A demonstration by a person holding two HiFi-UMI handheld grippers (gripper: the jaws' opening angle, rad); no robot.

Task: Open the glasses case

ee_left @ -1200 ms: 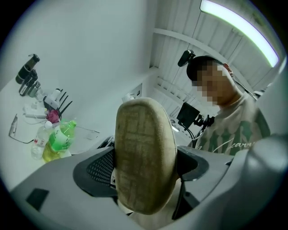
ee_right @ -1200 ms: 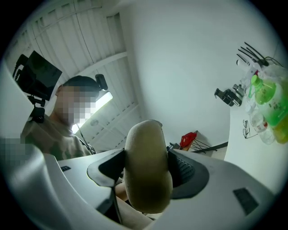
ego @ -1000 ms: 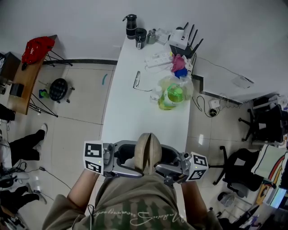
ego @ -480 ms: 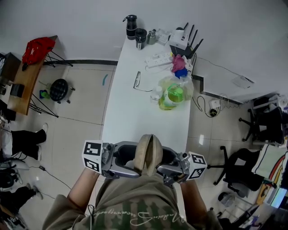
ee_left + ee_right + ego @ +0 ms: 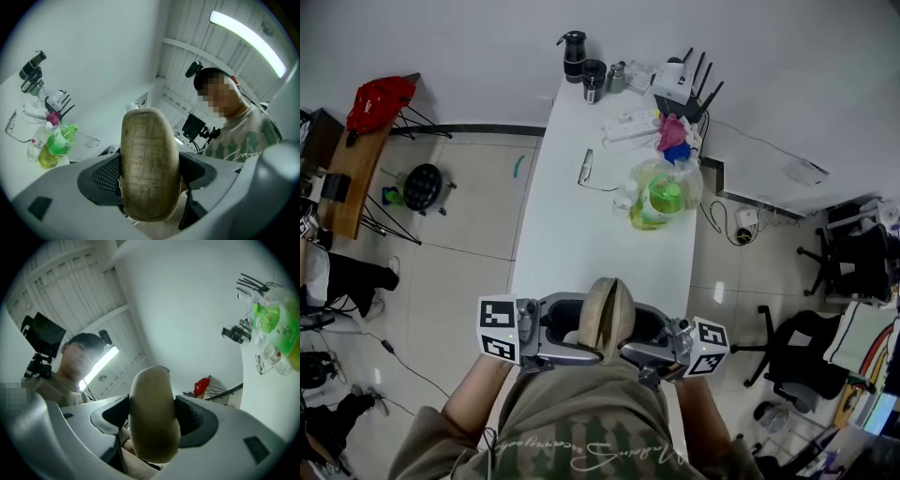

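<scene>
One tan glasses case (image 5: 608, 317) is held closed, on end, above the table's (image 5: 581, 234) near edge, by the person's chest. The left gripper (image 5: 150, 176) and right gripper (image 5: 153, 420) face each other, tilted slightly upward, wide jaws clamped on it. The grip looks set; next, the halves need prying apart at the seam.

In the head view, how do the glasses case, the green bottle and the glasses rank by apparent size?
Largest: glasses case, though it is nearest the camera.
Then: green bottle.
Smallest: glasses.
</scene>
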